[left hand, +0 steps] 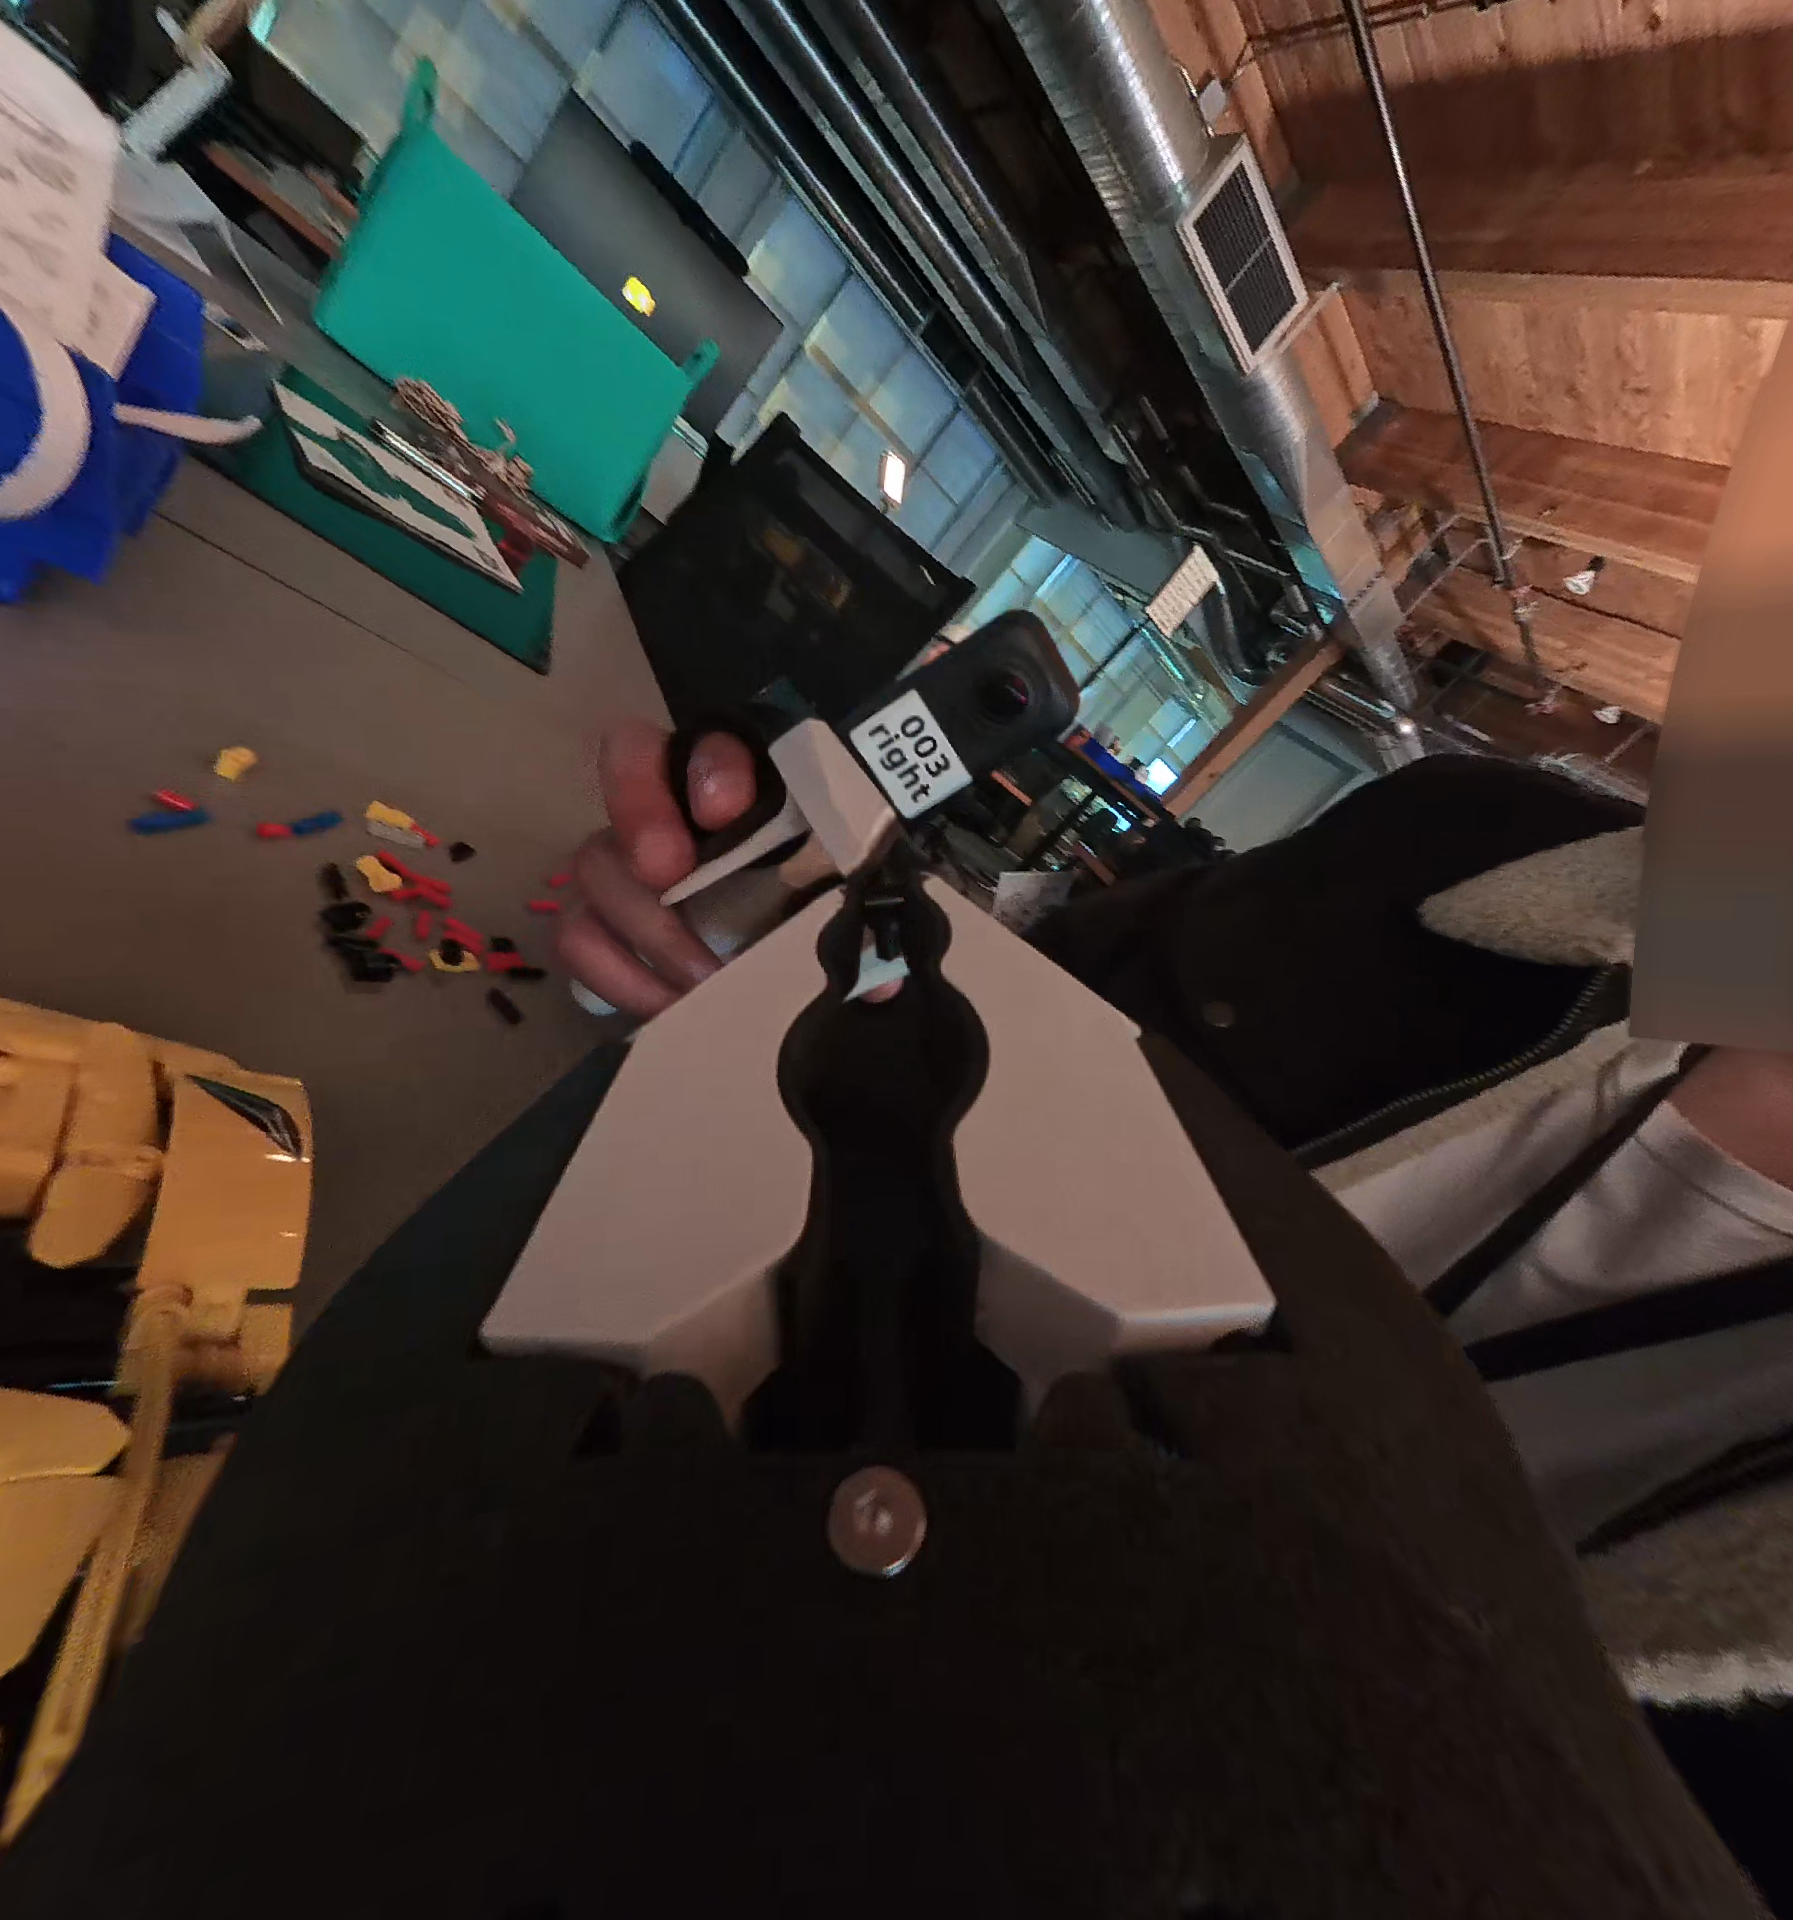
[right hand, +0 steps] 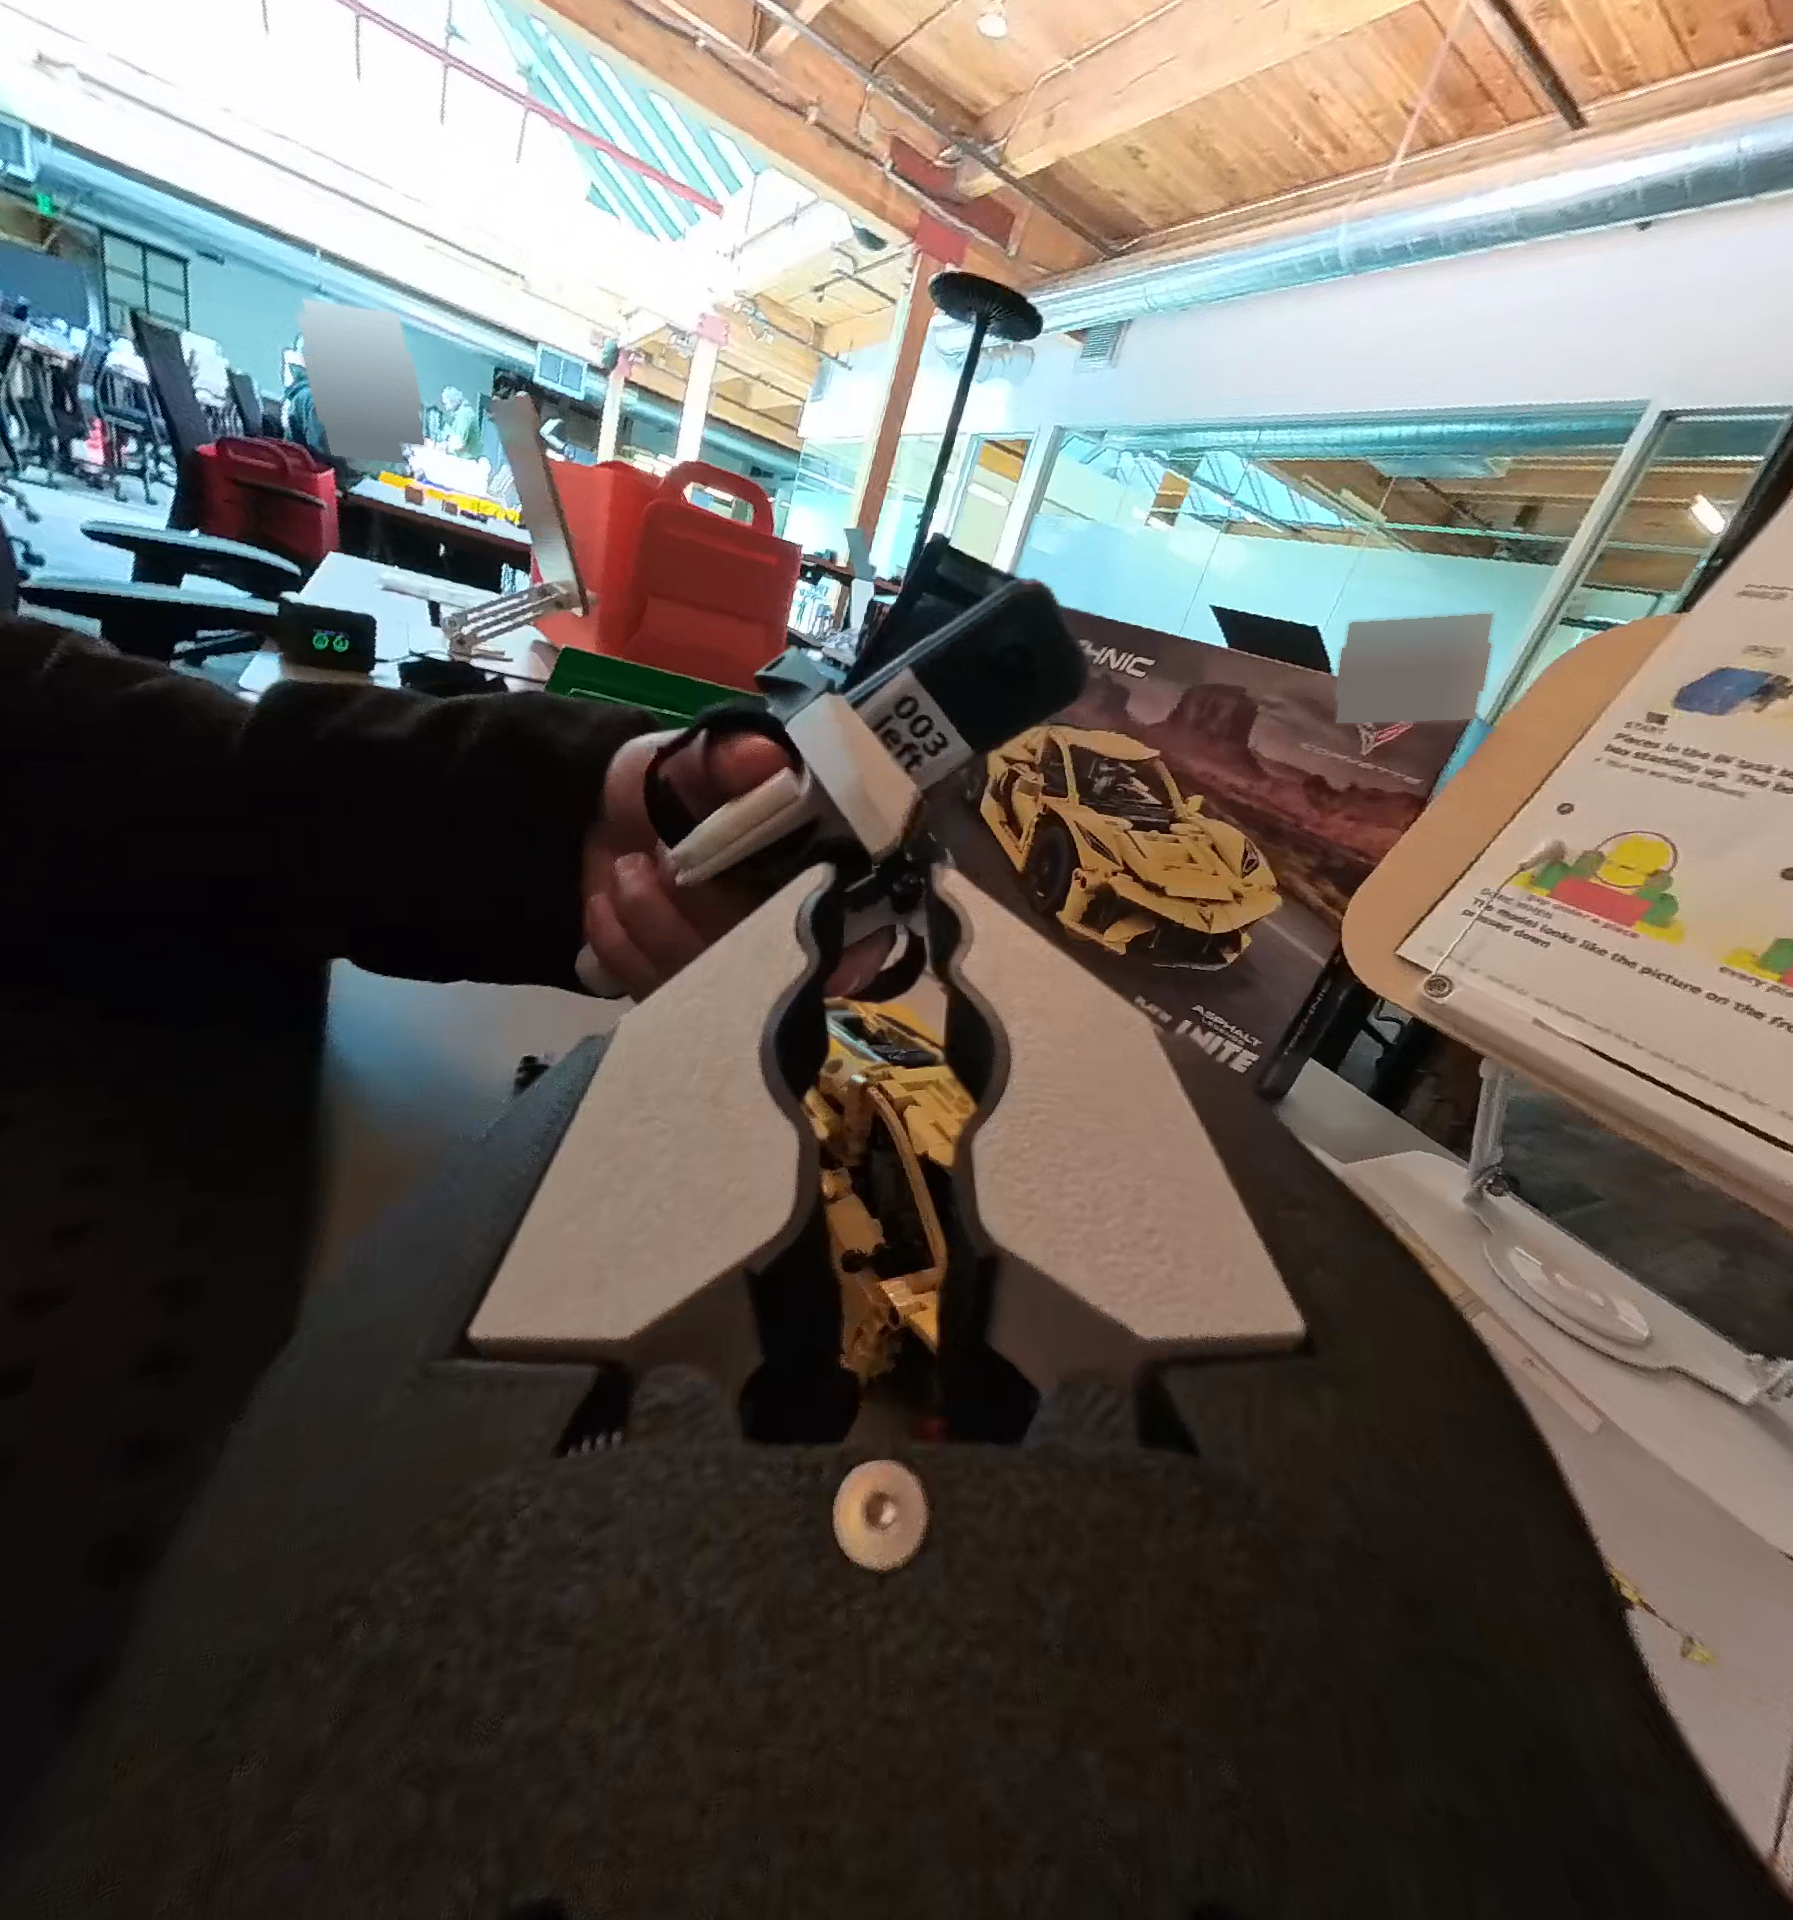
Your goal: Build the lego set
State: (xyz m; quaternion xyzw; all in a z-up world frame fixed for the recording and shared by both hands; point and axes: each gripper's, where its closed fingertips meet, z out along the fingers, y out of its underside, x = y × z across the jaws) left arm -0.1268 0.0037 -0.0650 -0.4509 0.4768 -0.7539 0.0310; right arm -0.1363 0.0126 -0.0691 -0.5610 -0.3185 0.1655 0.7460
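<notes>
The two grippers are held up above the tabletop and pointed at each other, tips nearly meeting. In the left wrist view the left gripper is seen with its fingers drawn close together; a small dark part appears to sit at the tips, but what is pinched cannot be told. The right gripper is likewise nearly closed at its tips, with a narrow wavy gap left lower down between the white finger plates; whether anything is grasped cannot be told. Each gripper is carried by a bare hand, a dark sleeve being visible in the right wrist view.

The partly built yellow lego car lies on the tabletop at the lower left of the left wrist view, and is also seen through the gap of the right gripper. Loose red, black, yellow and blue lego pieces are scattered farther off on the tabletop. The set's box, bearing a picture of a yellow car, stands behind, and an instruction sheet on a stand is placed at the right.
</notes>
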